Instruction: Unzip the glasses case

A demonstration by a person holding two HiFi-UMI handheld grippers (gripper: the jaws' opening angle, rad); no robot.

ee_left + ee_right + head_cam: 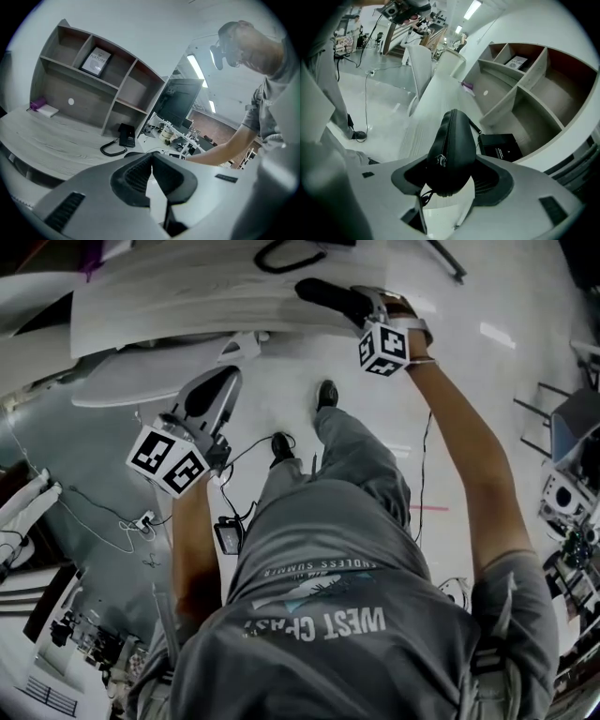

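A black zipped glasses case (454, 136) stands on end between the jaws of my right gripper (452, 169), which press on its lower sides. Its zip runs up the edge that faces the camera, and the metal pull (439, 161) hangs low on that edge. In the head view the case (323, 294) is held over the front edge of the pale wooden desk (187, 296) by the right gripper (368, 307). My left gripper (225, 381) hangs lower, in front of the desk and off to the left. Its jaws (151, 161) are shut with nothing in them.
A black telephone (125, 136) with a coiled cord sits at the back of the desk, below a wooden shelf unit (93, 84) that holds a framed picture (96, 62). A small purple thing (38, 103) lies far left. Cables (122, 521) trail over the floor beside the person's feet.
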